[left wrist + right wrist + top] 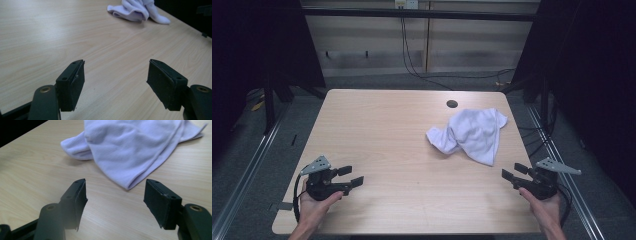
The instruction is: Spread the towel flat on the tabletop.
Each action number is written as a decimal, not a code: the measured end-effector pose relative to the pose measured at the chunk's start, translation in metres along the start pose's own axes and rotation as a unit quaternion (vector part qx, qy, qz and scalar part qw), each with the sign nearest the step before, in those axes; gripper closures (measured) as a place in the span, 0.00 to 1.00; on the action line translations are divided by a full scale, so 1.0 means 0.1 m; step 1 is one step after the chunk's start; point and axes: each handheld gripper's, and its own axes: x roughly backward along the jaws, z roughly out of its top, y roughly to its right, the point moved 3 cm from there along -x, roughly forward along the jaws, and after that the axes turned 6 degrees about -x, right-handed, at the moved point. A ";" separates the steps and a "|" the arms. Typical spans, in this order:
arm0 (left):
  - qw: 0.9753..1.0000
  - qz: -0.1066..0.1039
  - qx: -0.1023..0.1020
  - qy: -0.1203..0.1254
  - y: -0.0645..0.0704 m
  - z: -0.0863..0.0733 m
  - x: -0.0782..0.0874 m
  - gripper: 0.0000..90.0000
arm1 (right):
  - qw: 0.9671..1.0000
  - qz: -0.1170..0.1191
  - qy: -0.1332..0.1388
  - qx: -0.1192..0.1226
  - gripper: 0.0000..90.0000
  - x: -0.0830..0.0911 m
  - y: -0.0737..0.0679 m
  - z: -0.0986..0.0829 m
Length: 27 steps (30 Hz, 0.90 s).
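High view: we note the white cloth (473, 134) crumpled near the right gripper (515, 173); both it and the left gripper (350, 176) gape wide, empty.

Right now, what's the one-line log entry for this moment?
left gripper: open, empty, far from cloth | right gripper: open, empty, near cloth | cloth: white, crumpled, on table, untouched

two black tools (349, 176) (515, 174), grey three-cornered top plates, black cables
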 end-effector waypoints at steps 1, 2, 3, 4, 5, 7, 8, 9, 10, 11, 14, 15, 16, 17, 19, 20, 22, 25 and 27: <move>1.000 -0.002 0.000 -0.001 0.00 0.01 -0.01 0.33 | 1.000 0.010 -0.004 -0.007 0.34 -0.03 0.00 0.00; 1.000 -0.002 0.000 -0.001 0.00 0.01 -0.01 0.33 | 1.000 0.014 -0.010 -0.007 0.33 -0.07 -0.01 0.00; 1.000 -0.001 -0.004 -0.004 0.00 0.01 -0.04 0.33 | 1.000 0.019 -0.016 -0.001 0.32 -0.12 -0.02 0.00; 1.000 0.001 -0.005 -0.007 -0.01 0.01 -0.06 0.33 | 0.999 0.019 -0.027 0.012 0.30 -0.17 -0.02 0.00; 1.000 0.001 -0.005 -0.007 -0.01 0.01 -0.06 0.33 | 0.999 0.018 -0.034 0.017 0.29 -0.21 -0.03 0.01; 1.000 -0.001 -0.008 -0.020 -0.03 0.00 -0.14 0.33 | 0.998 0.024 -0.044 0.024 0.26 -0.25 -0.04 0.06; 1.000 -0.001 -0.007 -0.018 -0.03 0.01 -0.16 0.33 | 0.999 0.024 -0.038 0.024 0.24 -0.25 -0.04 0.11; 1.000 -0.004 -0.004 -0.017 -0.04 0.01 -0.17 0.33 | 0.999 0.028 -0.029 0.019 0.26 -0.25 -0.03 0.17; 1.000 -0.003 -0.003 -0.016 -0.04 0.01 -0.17 0.33 | 0.999 0.039 -0.021 0.021 0.31 -0.26 -0.03 0.23; 1.000 -0.002 -0.003 -0.016 -0.05 0.01 -0.18 0.33 | 0.999 0.043 -0.016 0.027 0.33 -0.28 -0.03 0.29; 1.000 0.005 -0.004 -0.021 -0.07 0.01 -0.20 0.33 | 0.997 0.060 -0.031 0.033 0.36 -0.44 -0.04 0.41; 1.000 0.005 -0.004 -0.021 -0.07 0.01 -0.20 0.34 | 0.997 0.060 -0.031 0.033 0.36 -0.44 -0.04 0.41; 1.000 0.012 -0.012 -0.021 -0.09 0.03 -0.21 0.34 | 0.996 0.058 -0.049 0.049 0.36 -0.61 -0.07 0.45; 1.000 0.012 -0.012 -0.021 -0.09 0.03 -0.21 0.34 | 0.996 0.058 -0.049 0.049 0.36 -0.61 -0.07 0.45; 1.000 0.011 -0.014 -0.019 -0.09 0.05 -0.22 0.35 | 0.993 0.061 -0.083 0.063 0.32 -0.86 -0.08 0.48; 1.000 0.009 -0.018 -0.021 -0.08 0.05 -0.21 0.35 | 0.992 0.062 -0.089 0.063 0.32 -0.93 -0.08 0.49; 0.999 0.008 -0.023 -0.020 -0.05 0.05 -0.21 0.35 | 0.992 0.056 -0.099 0.063 0.31 -1.06 -0.05 0.51; 1.000 -0.001 -0.025 -0.019 -0.02 0.05 -0.21 0.35 | 0.991 0.040 -0.113 0.063 0.30 -1.21 0.00 0.47; 0.999 -0.005 -0.029 -0.019 -0.01 0.05 -0.22 0.35 | 0.990 0.033 -0.119 0.067 0.29 -1.27 0.01 0.45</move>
